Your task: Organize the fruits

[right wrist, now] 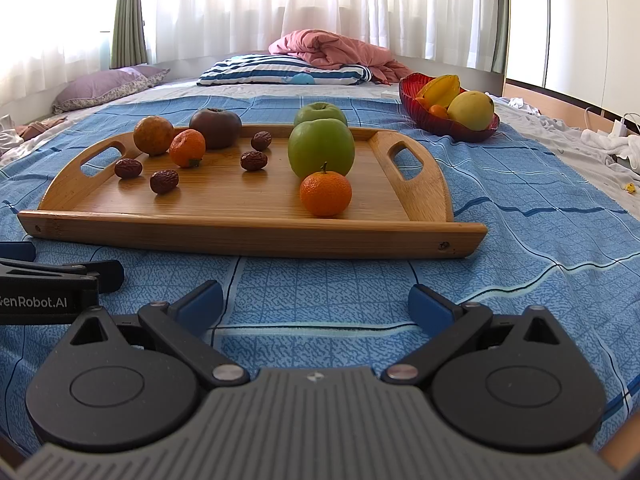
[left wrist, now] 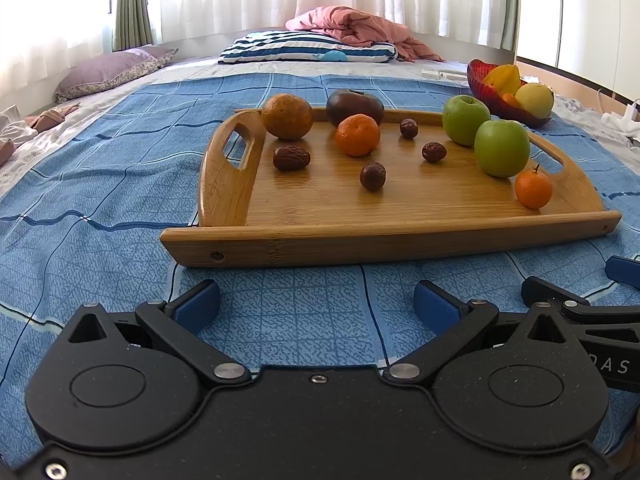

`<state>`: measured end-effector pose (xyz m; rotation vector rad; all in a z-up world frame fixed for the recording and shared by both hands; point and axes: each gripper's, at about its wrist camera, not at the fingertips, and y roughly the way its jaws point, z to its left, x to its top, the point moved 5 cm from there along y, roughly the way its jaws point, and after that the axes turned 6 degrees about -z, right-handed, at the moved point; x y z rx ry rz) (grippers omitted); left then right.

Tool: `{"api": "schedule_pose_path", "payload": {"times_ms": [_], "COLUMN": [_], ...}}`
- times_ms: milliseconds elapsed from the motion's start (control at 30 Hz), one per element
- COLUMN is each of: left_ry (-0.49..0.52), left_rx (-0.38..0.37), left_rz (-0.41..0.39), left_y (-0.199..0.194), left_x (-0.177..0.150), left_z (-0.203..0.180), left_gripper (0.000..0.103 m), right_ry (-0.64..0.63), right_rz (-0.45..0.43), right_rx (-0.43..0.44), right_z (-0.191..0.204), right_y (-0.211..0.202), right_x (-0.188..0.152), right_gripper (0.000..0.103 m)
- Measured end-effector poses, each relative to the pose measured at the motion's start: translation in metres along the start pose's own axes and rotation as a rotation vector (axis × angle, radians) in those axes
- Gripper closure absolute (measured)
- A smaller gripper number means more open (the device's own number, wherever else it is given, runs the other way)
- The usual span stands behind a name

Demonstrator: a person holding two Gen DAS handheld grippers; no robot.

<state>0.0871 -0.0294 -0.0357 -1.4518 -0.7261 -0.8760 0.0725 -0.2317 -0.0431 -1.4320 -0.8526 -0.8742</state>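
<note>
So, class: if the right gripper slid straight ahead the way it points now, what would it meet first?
Probably the wooden tray's near rim, ahead of the open right gripper; beyond that lies the small orange mandarin, though depth is uncertain.

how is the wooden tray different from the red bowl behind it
The wooden tray is flat, rectangular bamboo with cut-out handles; the red bowl is deep, ribbed and glassy. The tray's fruit lies spread apart, while the bowl's is piled together. The tray sits nearer the grippers, the bowl farther right. Both rest on the blue bedcover holding fruit.
</note>
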Motion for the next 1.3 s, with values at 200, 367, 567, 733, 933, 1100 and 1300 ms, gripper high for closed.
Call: {"api": "schedule_pose_path", "payload": {"times_ms": [200,367,567,733,933,1100,1300], "left_ry": [0.002,-0.001,0.000,0.000,0.000,0.000,0.003], "left_rx": [0.009,0.012,0.013,0.013,0.013,0.013,0.014], "left_rz": [-0.007,-0.005,-0.004,-0.004,-0.004,-0.005,-0.004], "left_y": [-0.0002,-0.0001,0.0005,0.0007,0.0006,0.0006,0.0004], "left_x": [0.0000,0.0000,0.0002,0.0002,0.0001,0.0000,0.0002], "left_z": [-0.0012,-0.0016,-0.0022,-0.0025,-0.0024,-0.0026,-0.0025], "left_gripper": [0.000,0.000,0.000,0.000,0.000,0.000,0.000], "right_ry": [0.000,0.000,0.000,0.000,0.000,0.000,0.001], "right_rz": [0.000,0.000,0.000,0.000,0.000,0.001,-0.003], "right_rx": [0.000,0.000,0.000,0.000,0.000,0.000,0.001], "right_z": [-0.0001,0.0000,0.0000,0.0001,0.0000,-0.0003,0.0000], "right_y": [0.0002,-0.0001,0.0000,-0.0002,-0.0001,0.0001,0.0006], "right_x": [0.0001,0.0001,0.0002,0.0001,0.0001,0.0002,0.0004], "right_gripper": [0.000,0.000,0.000,0.000,0.000,0.000,0.000]}}
